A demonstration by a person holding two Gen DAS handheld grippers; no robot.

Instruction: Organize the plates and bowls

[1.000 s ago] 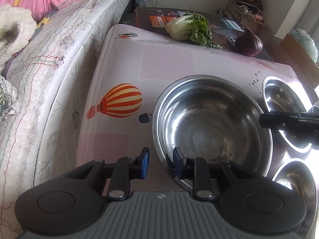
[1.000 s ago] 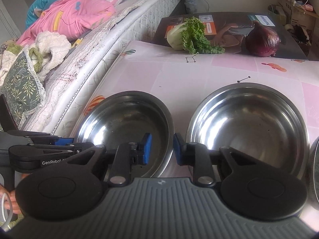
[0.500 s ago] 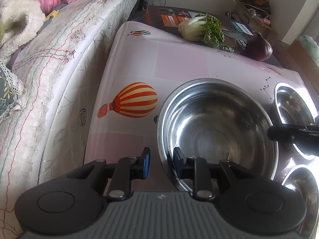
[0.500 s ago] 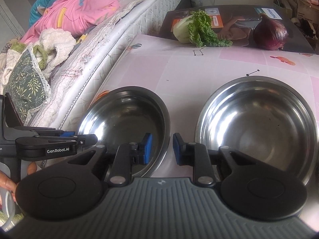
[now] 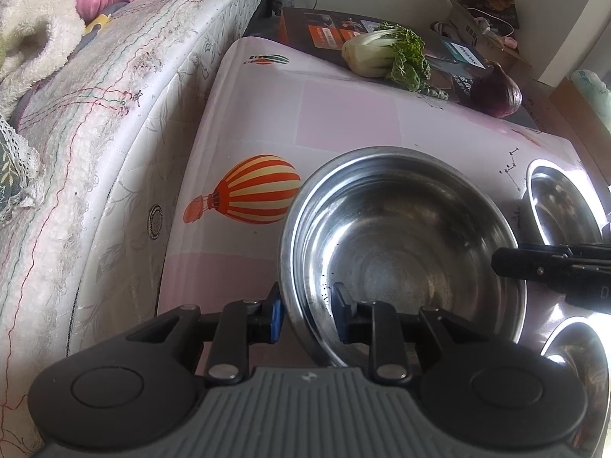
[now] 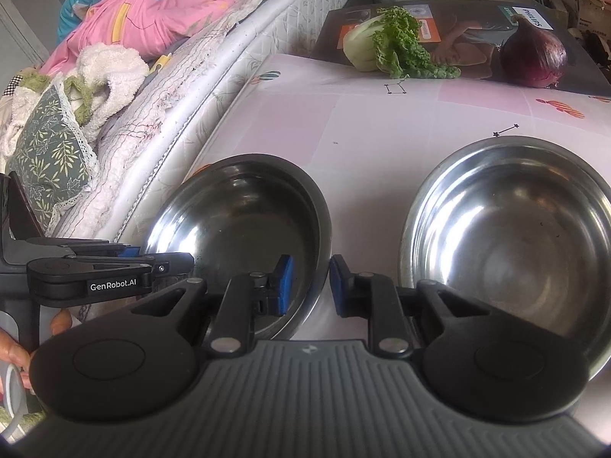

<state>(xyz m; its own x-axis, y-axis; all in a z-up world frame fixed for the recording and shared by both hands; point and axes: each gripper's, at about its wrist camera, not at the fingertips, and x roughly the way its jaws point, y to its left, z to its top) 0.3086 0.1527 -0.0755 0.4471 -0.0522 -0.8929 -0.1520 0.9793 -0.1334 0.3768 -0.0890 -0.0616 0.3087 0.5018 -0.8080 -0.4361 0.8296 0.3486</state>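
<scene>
The left steel bowl point(image 5: 401, 252) stands on the pink table point(image 5: 343, 107) near the mattress point(image 5: 114, 95). The left gripper point(image 5: 306, 311) has its pads apart on both sides of the bowl's near rim, and the right gripper point(image 6: 310, 286) is parted around its right rim. A second bowl point(image 6: 511, 244) stands just beside it, and a cabbage point(image 6: 385, 44) and a red onion point(image 6: 534, 57) lie at the far edge.

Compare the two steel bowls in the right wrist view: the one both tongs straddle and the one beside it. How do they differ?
1. The left bowl looks dark inside; the right bowl gleams brightly.
2. The left tongs and right tongs each have open jaws astride the left bowl's rim; nothing touches the right bowl.
3. The left bowl sits nearest the mattress; the right bowl sits farther away.

Both are round, empty, upright steel bowls.
</scene>
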